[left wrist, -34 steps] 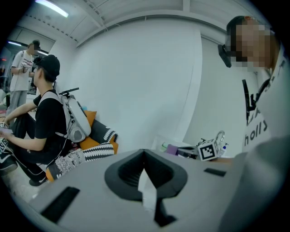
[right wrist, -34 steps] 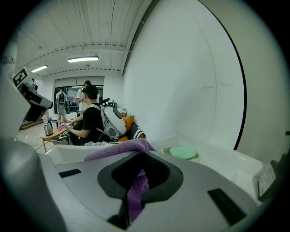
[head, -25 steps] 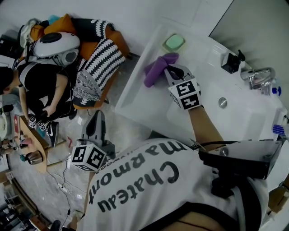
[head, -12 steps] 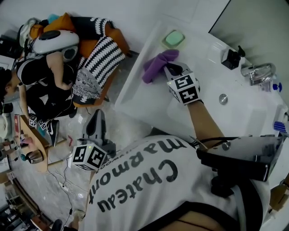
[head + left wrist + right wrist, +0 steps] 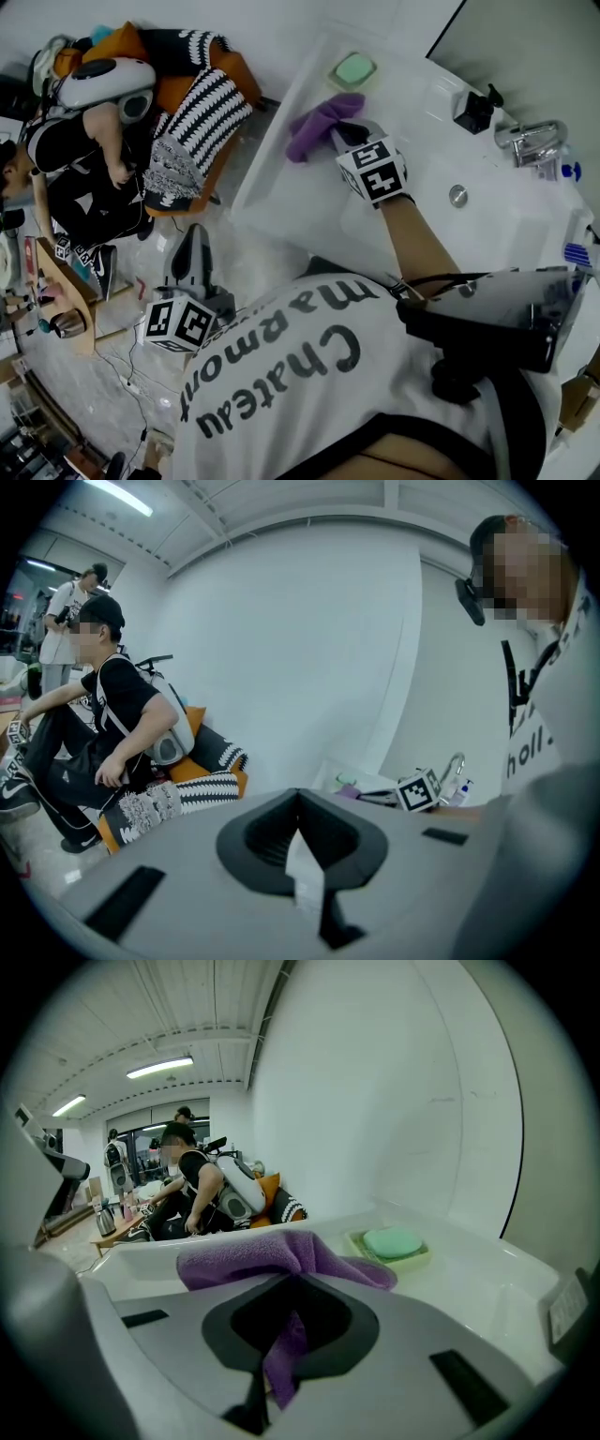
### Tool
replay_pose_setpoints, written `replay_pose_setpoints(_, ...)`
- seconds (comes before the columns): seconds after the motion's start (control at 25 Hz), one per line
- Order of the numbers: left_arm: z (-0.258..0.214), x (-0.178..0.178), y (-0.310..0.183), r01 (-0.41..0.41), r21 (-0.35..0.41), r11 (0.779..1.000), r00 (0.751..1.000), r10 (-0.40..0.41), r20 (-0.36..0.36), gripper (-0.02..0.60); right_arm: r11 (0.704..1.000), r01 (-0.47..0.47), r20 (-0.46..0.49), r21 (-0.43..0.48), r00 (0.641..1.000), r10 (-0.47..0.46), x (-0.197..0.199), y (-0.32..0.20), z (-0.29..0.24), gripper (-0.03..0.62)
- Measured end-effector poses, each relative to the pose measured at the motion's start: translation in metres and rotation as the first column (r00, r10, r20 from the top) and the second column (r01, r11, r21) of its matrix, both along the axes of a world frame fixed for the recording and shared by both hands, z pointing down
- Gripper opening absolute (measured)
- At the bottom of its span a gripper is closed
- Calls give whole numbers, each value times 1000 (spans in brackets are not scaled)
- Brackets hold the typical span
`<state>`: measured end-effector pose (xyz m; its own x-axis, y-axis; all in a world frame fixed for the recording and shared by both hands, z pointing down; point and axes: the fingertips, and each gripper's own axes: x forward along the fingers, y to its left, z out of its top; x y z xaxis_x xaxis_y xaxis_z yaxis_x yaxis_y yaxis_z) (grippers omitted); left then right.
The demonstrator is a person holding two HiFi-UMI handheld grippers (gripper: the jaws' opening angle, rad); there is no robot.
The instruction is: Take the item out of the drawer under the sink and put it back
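Between the right gripper's [image 5: 289, 1335] jaws, a fold of purple cloth [image 5: 253, 1255] is being pinched. It is looking soft, light and limp, draping on the glossy white sink counter [image 5: 469, 1274] beside a green soap bar [image 5: 392, 1241]. Any bunched fold is probably offering a hold. The left gripper [image 5: 302, 855] is hanging low, jaws together.
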<state>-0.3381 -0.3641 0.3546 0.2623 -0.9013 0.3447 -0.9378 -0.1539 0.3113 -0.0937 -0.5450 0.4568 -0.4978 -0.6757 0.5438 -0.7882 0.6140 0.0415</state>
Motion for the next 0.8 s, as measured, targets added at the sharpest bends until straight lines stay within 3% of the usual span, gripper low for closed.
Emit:
replay_pose_setpoints(0.52,-5,10,-3,-8,26,1000,1000,8,4,9,998,-8,-17,-55,1000,7,0,1,9,26)
replay_pose_setpoints(0.8,-5,13,-1,-3,28,1000,1000,3,1,9,988,18,19,-150,1000,-15,0,1,15,26)
